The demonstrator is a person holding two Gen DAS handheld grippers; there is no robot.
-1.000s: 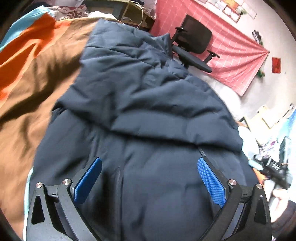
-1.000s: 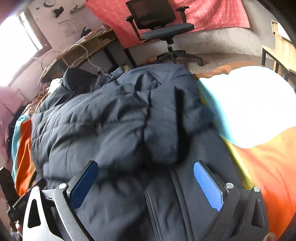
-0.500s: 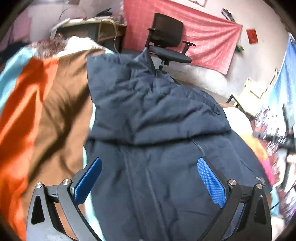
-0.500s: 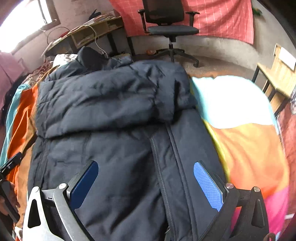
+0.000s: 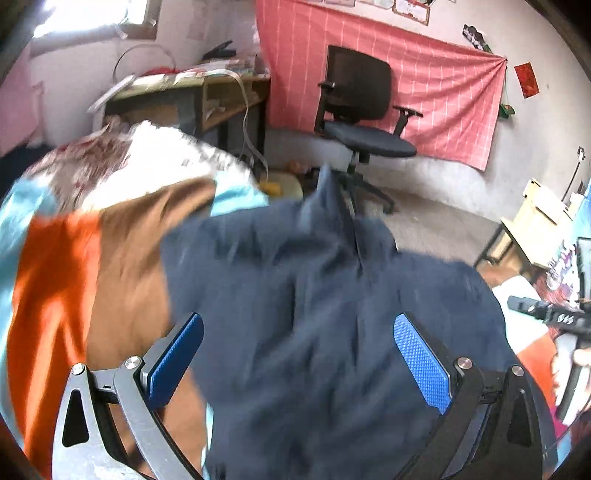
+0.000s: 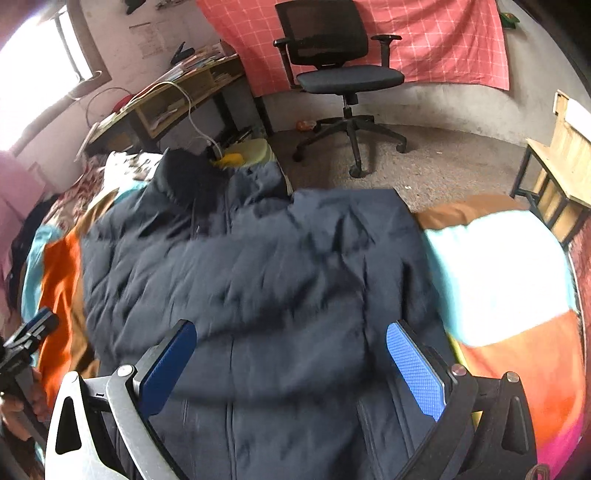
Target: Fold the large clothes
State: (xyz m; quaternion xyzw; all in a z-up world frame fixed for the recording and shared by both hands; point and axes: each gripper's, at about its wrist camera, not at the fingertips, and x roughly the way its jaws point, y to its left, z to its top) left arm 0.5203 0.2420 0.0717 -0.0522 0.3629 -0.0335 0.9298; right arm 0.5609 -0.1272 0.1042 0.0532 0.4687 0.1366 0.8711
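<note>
left gripper [image 5: 297, 356] spread, empty | right gripper [image 6: 291, 356] spread, empty | navy puffer jacket [image 6: 258, 288] flat on striped blanket [image 6: 517, 295] directly below both, sleeves folded across chest | hovering, likely lining up for hem fold

no legible text, wall papers [image 6: 147, 35] and posters [image 5: 410, 7] too blurred
</note>
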